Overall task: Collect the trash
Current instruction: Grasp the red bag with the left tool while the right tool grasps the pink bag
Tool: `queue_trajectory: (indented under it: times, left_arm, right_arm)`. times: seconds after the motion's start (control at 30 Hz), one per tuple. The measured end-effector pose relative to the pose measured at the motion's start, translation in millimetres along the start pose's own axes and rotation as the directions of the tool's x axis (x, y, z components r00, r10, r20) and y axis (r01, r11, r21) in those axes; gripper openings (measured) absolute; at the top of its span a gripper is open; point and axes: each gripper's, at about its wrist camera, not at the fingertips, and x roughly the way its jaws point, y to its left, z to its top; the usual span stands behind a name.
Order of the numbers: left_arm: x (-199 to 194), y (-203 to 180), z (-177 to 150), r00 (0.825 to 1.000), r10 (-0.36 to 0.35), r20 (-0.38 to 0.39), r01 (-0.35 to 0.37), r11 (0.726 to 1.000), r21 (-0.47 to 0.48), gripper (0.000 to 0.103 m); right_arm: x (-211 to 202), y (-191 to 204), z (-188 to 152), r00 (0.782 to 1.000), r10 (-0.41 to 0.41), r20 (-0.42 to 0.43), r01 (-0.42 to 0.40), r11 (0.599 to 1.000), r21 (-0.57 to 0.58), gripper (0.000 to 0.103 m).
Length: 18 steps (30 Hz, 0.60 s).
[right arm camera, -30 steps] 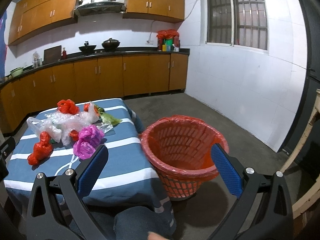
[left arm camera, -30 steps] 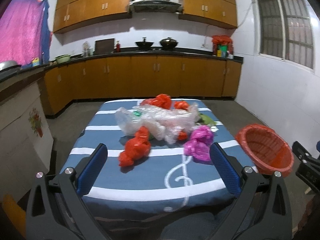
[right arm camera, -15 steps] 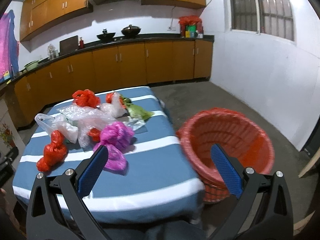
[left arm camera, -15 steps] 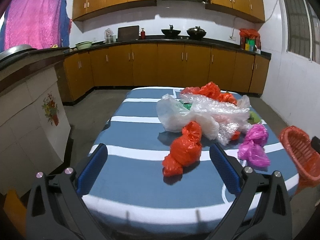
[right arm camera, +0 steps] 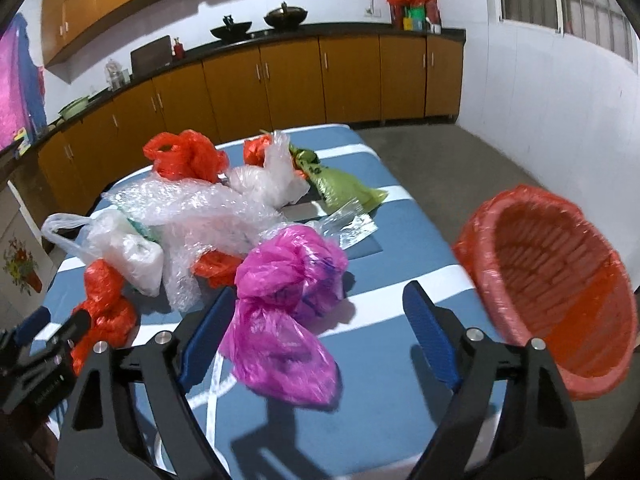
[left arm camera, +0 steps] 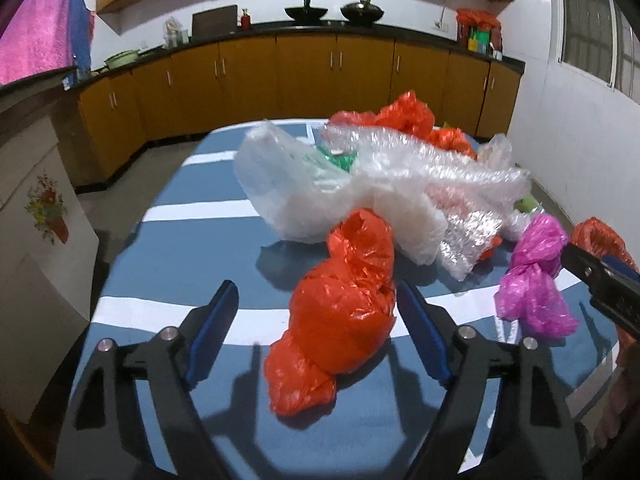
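Crumpled plastic bags lie on a blue, white-striped table [left arm camera: 208, 264]. An orange bag [left arm camera: 340, 312] lies between the open jaws of my left gripper [left arm camera: 316, 332], nearer the right one. A magenta bag [right arm camera: 284, 308] lies between the open jaws of my right gripper [right arm camera: 316, 328], close to the left one; it also shows in the left wrist view [left arm camera: 536, 280]. Clear bags and bubble wrap [left arm camera: 360, 184] pile behind, with more orange bags [right arm camera: 184, 156] and a green bag [right arm camera: 340, 188]. An orange lined basket [right arm camera: 556, 292] stands right of the table.
Wooden kitchen cabinets [left arm camera: 280, 76] with a dark counter line the back wall. A white tiled wall [right arm camera: 540, 100] stands to the right, with bare floor [right arm camera: 460, 160] between it and the table. A low cabinet with a flower sticker [left arm camera: 44, 208] stands left.
Both grippers have moved forward over the table. The orange bag now sits between the left jaws and the magenta bag between the right jaws. Both stay open.
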Motion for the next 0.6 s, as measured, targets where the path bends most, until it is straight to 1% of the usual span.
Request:
queue_trajectory:
  times: [0.13, 0.27, 0.37, 0.43, 0.47, 0.5, 0.53, 0.57, 0.6]
  left_arm:
    - [13.1, -0.4, 1.5, 1.000, -0.005, -0.025, 0.005, 1.000, 0.006, 0.073]
    - [21.9, 1.3, 2.8, 0.999, -0.017, -0.038, 0.018, 1.000, 0.001, 0.073]
    - [26.4, -1.6, 3.2, 0.998, -0.030, -0.055, 0.030, 1.000, 0.003, 0.069]
    - [31.1, -2.2, 2.5, 0.996, -0.051, -0.069, 0.051, 0.999, -0.006, 0.064]
    - [32.3, -2.8, 2.3, 0.995, -0.065, -0.073, 0.064, 0.998, -0.012, 0.062]
    - [32.4, -2.7, 2.1, 0.995, -0.073, -0.074, 0.072, 0.997, -0.016, 0.057]
    - [32.5, -3.0, 2.1, 0.994, -0.082, -0.074, 0.081, 0.997, -0.019, 0.055]
    - [32.3, -3.4, 2.2, 0.994, -0.085, -0.073, 0.083, 0.996, -0.022, 0.054]
    - [31.9, -3.5, 1.9, 0.993, -0.089, -0.072, 0.087, 0.996, -0.027, 0.052]
  right_arm:
    - [17.7, 4.8, 1.2, 0.999, -0.010, -0.031, 0.010, 1.000, 0.002, 0.086]
    - [30.7, 9.9, 0.7, 0.998, -0.001, -0.067, 0.001, 1.000, -0.002, 0.086]
    - [35.8, 13.5, 0.1, 0.997, 0.010, -0.083, -0.011, 1.000, -0.010, 0.086]
    - [38.3, 15.9, 0.3, 0.996, 0.015, -0.092, -0.016, 1.000, -0.014, 0.085]
    - [40.0, 15.9, 0.9, 0.995, 0.021, -0.094, -0.023, 1.000, -0.015, 0.081]
    - [40.7, 16.5, 1.3, 0.994, 0.036, -0.099, -0.038, 0.999, -0.014, 0.078]
    - [41.5, 16.8, 2.0, 0.994, 0.046, -0.102, -0.048, 0.999, -0.015, 0.070]
    - [41.7, 17.6, 2.2, 0.993, 0.061, -0.106, -0.063, 0.998, -0.017, 0.064]
    - [42.1, 18.2, 2.6, 0.992, 0.069, -0.108, -0.072, 0.997, -0.019, 0.061]
